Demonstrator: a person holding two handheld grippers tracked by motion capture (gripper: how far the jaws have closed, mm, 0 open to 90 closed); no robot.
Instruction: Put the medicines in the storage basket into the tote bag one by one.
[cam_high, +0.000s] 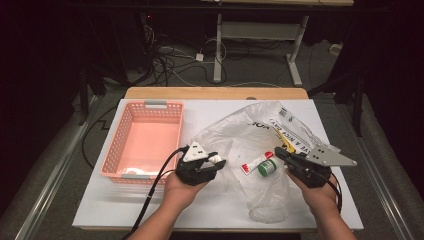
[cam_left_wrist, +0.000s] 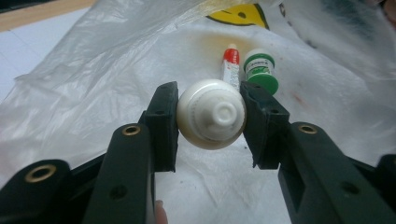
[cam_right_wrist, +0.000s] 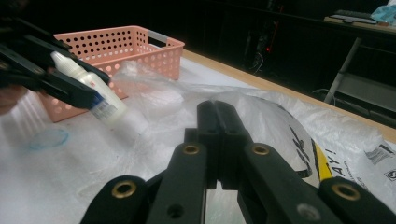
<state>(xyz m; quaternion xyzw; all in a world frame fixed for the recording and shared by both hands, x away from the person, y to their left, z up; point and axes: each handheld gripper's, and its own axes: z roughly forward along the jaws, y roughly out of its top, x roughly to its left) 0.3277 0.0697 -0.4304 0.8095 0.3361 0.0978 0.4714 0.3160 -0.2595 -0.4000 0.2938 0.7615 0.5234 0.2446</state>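
High view: the left gripper (cam_high: 214, 162) holds a white bottle (cam_high: 216, 160) between pink basket (cam_high: 120, 142) and plastic bag (cam_high: 240, 135). Left gripper view: both jaws clamp the bottle's sides, cap end facing the camera. Right gripper view: the right gripper (cam_right_wrist: 218, 122), jaws closed together, rests on the bag.

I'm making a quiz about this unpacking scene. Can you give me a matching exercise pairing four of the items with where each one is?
Things:
1. white bottle
2. green-capped jar
3. pink basket
4. plastic bag

Places or states:
A. standing empty at the table's left side
B. clamped between the left gripper's jaws
C. spread out crumpled across the middle of the table
D. lying on the bag beside a red-and-white tube

Pairs: 1-B, 2-D, 3-A, 4-C
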